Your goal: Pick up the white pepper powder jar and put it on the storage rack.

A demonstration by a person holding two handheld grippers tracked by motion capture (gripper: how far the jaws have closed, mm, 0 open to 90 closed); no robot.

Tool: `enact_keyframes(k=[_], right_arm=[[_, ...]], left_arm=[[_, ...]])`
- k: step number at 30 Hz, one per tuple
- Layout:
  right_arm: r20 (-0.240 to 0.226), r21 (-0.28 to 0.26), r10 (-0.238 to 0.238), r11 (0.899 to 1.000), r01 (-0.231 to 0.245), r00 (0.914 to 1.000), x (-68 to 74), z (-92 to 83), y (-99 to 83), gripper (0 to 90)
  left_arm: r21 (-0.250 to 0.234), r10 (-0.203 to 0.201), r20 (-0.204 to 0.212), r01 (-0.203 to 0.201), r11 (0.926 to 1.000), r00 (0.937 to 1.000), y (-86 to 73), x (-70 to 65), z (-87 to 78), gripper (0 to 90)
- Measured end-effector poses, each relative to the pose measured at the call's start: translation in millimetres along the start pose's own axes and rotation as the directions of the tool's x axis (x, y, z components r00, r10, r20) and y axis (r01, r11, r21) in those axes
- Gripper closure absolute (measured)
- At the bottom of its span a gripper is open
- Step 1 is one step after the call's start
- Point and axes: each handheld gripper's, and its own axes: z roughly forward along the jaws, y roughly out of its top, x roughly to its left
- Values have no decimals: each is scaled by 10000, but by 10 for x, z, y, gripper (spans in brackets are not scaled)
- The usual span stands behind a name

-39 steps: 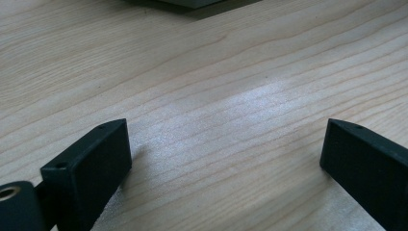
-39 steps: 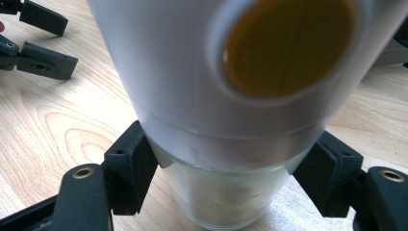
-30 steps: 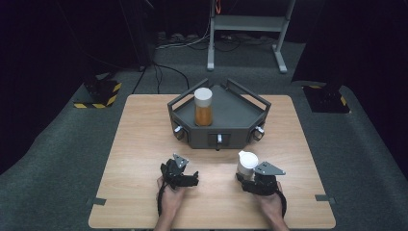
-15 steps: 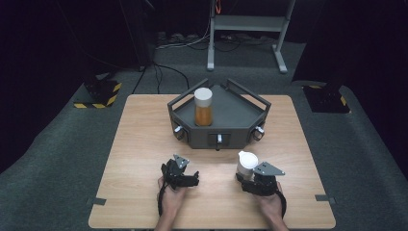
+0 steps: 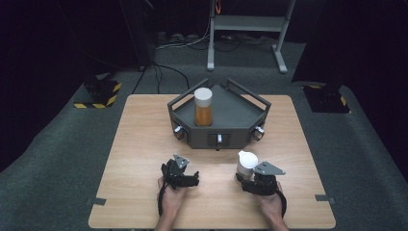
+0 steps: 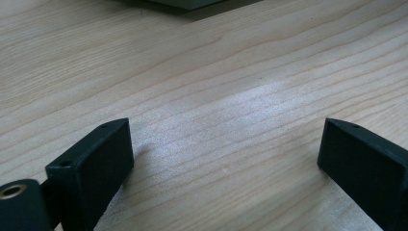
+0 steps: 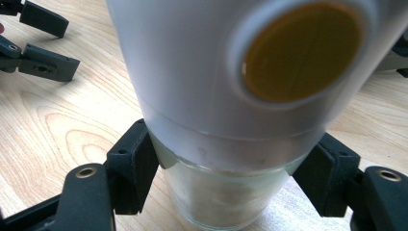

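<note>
My right gripper (image 5: 247,174) is shut on a small glass jar with a white lid (image 5: 246,161), which stands near the table's front right. In the right gripper view the jaws press on the glass just under the white lid (image 7: 207,72), which has a round orange patch on its top. My left gripper (image 5: 194,178) rests on the wood at the front left. Its jaws stand wide open over bare wood with nothing between them (image 6: 226,144). The right gripper view also shows the left gripper (image 7: 45,42) off to the side. A second jar of orange liquid (image 5: 203,107) stands in the dark grey tray (image 5: 240,127).
The grey tray sits at the middle back of the wooden table (image 5: 144,144), with knobs along its front wall. A metal stand (image 5: 245,24), cables and yellow-black striped blocks (image 5: 98,94) are on the dark floor beyond the table.
</note>
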Motion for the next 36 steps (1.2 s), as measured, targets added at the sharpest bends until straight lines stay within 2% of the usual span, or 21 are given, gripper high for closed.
enact_keyframes(k=[8, 14, 21, 36], right_arm=[[-142, -41, 234, 9997, -235, 9996, -66, -53, 21, 307], [-74, 1, 193, 9998, -193, 9998, -107, -88, 75, 307], [-171, -104, 537, 9985, -539, 9984, -194, -139, 174, 308], [-339, -194, 327, 9993, -333, 9989, -277, -225, 432, 308]], left_arm=[[-11, 24, 61, -24, 10000, 10000, -2, 3, 1, 53], [8, 60, 144, -60, 10000, 9999, 5, 18, 6, 47], [16, 78, 136, -78, 10000, 9999, 8, 17, 7, 46], [18, 89, 120, -90, 10000, 9999, 8, 15, 7, 46]])
